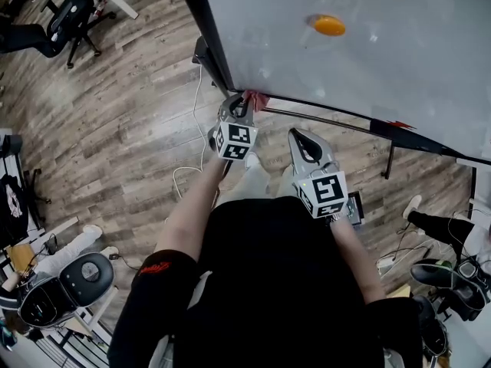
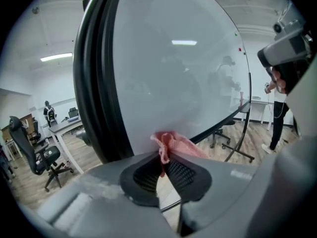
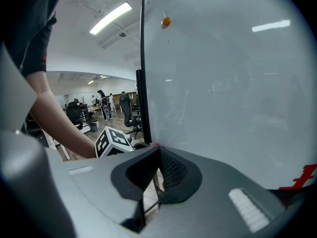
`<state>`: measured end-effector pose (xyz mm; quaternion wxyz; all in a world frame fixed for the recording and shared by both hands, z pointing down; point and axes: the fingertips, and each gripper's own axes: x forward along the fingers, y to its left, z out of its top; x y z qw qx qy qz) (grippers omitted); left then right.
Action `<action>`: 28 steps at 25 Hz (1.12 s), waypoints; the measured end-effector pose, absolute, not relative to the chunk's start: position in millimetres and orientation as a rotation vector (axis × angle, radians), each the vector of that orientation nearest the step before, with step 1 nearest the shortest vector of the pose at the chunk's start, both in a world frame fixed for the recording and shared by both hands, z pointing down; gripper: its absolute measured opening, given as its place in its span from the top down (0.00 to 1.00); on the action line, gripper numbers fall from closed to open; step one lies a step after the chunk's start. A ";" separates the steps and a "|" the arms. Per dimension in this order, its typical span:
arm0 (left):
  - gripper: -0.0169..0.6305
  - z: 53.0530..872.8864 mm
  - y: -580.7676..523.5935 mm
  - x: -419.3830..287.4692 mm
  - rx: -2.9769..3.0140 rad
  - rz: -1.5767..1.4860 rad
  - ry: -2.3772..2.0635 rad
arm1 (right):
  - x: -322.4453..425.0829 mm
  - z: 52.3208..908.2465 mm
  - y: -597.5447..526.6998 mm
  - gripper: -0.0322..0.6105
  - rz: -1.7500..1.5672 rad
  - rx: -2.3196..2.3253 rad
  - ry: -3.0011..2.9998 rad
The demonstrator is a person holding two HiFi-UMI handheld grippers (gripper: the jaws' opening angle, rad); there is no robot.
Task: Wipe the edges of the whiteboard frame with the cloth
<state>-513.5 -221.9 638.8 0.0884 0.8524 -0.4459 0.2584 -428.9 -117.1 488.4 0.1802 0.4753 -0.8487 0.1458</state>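
The whiteboard (image 1: pixel 353 60) stands on a wheeled stand, with a black frame (image 1: pixel 203 21) down its left side and along its bottom edge (image 1: pixel 337 113). My left gripper (image 1: pixel 244 102) is shut on a pink cloth (image 1: pixel 255 99), pressed at the board's lower left corner. In the left gripper view the cloth (image 2: pixel 171 144) bunches out of the jaws against the board, beside the black frame (image 2: pixel 96 83). My right gripper (image 1: pixel 301 138) hangs below the bottom edge, shut with nothing in it; its view shows the board (image 3: pixel 228 83) and frame edge (image 3: pixel 145 63).
An orange magnet (image 1: pixel 329 26) sticks on the board. The stand's legs (image 1: pixel 387 159) and a white cable (image 1: pixel 192 167) lie on the wood floor. Office chairs (image 1: pixel 73 18) stand at far left, another chair (image 1: pixel 65 286) and a person's legs (image 1: pixel 441 225) nearby.
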 end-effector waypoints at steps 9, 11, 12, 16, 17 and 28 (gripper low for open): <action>0.94 641.6 -223.9 -533.9 2.469 0.762 -1.409 | -434.8 492.3 -115.4 0.95 0.414 1.310 -2.415; 0.94 643.8 -222.1 -535.0 2.452 0.763 -1.425 | -431.2 494.2 -112.1 0.95 0.415 1.308 -2.417; 0.94 644.2 -222.3 -537.3 2.445 0.763 -1.431 | -431.5 494.0 -111.7 0.95 0.414 1.307 -2.417; 0.94 641.7 -226.4 -551.6 2.425 0.766 -1.444 | -439.7 489.5 -113.3 0.95 0.411 1.306 -2.415; 0.94 641.3 -226.5 -553.2 2.424 0.768 -1.445 | -440.5 489.1 -113.0 0.95 0.411 1.307 -2.414; 0.94 642.2 -225.1 -566.5 2.385 0.771 -1.502 | -439.3 491.1 -105.2 0.95 0.405 1.311 -2.413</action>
